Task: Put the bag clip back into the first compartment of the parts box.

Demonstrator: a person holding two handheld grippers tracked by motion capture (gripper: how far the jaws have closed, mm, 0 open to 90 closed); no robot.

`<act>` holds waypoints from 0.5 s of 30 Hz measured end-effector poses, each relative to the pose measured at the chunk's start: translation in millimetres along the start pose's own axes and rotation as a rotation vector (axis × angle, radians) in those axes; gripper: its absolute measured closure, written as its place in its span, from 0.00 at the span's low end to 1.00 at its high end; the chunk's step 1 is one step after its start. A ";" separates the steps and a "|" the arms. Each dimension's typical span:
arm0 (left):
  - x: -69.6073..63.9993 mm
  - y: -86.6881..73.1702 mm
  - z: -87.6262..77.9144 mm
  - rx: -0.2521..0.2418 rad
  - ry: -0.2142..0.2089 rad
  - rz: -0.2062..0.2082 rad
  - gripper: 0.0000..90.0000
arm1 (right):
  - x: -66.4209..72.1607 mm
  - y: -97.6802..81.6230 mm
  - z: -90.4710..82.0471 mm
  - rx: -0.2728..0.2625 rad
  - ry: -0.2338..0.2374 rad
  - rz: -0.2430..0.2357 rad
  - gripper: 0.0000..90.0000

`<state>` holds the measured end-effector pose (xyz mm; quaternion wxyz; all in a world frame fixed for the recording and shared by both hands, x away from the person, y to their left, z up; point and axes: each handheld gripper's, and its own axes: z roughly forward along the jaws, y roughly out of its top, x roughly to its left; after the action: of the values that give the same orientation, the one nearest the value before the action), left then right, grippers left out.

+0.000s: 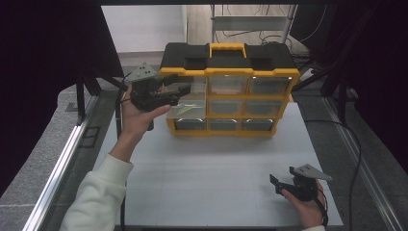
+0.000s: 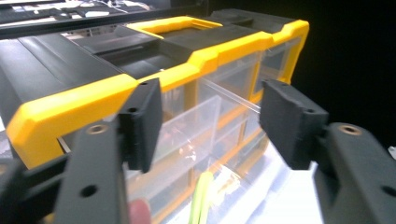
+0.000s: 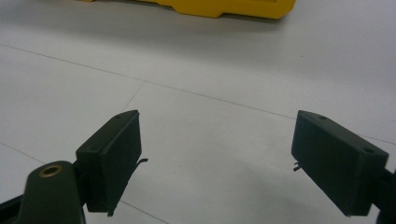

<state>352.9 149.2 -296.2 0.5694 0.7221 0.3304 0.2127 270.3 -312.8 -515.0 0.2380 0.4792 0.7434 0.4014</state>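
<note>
Left claw open above pulled-out clear drawer, its length toward the person.

yellow-green item in pulled-out drawer blurred, cut off by bottom edge, identity unclear

A white table lies dead centre. A metal rail runs at eight o'clock, and a black cable trails at four. A steel frame stands at twelve, and a dark curtain hangs at ten.
</note>
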 end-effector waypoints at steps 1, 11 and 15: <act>-0.7 -0.7 -0.7 0.001 -0.009 -0.002 0.40 | -0.1 0.0 0.1 -0.001 0.003 0.000 0.18; -9.5 -7.0 -7.3 0.001 -0.077 -0.011 0.30 | -0.2 -0.2 -0.5 0.001 -0.001 0.001 0.18; -13.7 -10.1 -11.8 0.001 -0.081 -0.005 0.29 | 0.1 -0.2 -1.0 0.001 -0.002 0.002 0.18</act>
<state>333.0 148.7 -301.9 0.5826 0.7295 0.3088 0.1818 269.4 -313.1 -514.6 0.2381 0.4803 0.7428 0.4011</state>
